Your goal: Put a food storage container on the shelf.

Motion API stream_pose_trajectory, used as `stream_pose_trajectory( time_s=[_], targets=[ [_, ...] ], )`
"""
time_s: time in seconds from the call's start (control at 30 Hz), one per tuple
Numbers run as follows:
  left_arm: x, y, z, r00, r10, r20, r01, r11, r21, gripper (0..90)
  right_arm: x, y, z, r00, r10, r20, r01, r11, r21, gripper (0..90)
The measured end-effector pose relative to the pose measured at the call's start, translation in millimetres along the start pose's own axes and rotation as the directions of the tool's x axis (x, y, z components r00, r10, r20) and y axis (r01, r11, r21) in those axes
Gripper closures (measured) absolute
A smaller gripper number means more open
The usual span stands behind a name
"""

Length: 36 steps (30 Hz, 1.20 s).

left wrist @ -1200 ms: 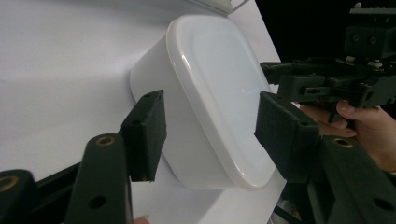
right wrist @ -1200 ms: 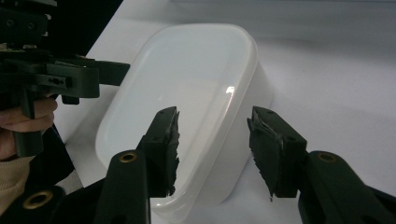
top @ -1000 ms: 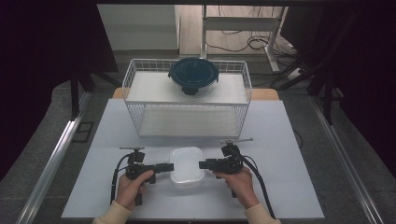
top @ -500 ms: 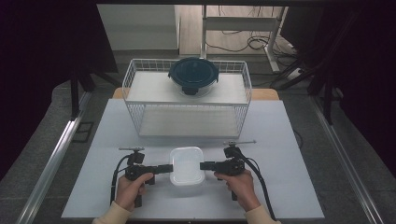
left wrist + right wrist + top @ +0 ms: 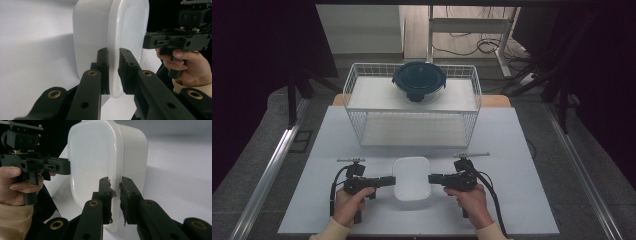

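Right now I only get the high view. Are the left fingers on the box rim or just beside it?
Observer: On it. The left fingers have just been closing, and they pinch the rim of the box from both sides.
Operator: Right side?
Observer: Same. The right fingers have just been closing too, with the opposite rim between them.

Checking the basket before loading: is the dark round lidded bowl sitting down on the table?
No, the lidded bowl rests on the wire basket's upper shelf.
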<state>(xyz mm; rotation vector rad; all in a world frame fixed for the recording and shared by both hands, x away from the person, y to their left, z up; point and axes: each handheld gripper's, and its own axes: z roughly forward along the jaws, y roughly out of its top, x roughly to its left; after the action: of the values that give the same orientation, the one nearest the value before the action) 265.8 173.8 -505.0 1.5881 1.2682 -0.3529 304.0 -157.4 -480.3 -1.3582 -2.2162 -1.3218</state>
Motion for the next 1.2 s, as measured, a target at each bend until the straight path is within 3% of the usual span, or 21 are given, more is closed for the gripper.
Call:
stream_pose_trajectory(
  time_s=[0.37,0.67,1.2],
  targets=[
    [-14.7,3.0,-13.1,0.9985,0.054,0.006,-0.054,0.9979,-0.037,79.7,18.4,4.1,-13.6,0.9978,-0.066,-0.013,0.065,0.997,-0.044,79.5],
    [-24.9,6.0,-23.4,0.9963,0.086,0.006,-0.085,0.9937,-0.073,78.7,42.1,8.8,-27.7,0.9888,-0.149,-0.015,0.147,0.986,-0.082,79.7],
    [-34.6,9.4,-28.5,0.9931,0.118,-0.004,-0.118,0.9902,-0.076,78.7,45.9,10.9,-33.2,0.9849,-0.172,-0.021,0.169,0.981,-0.098,79.9]
  ],
)
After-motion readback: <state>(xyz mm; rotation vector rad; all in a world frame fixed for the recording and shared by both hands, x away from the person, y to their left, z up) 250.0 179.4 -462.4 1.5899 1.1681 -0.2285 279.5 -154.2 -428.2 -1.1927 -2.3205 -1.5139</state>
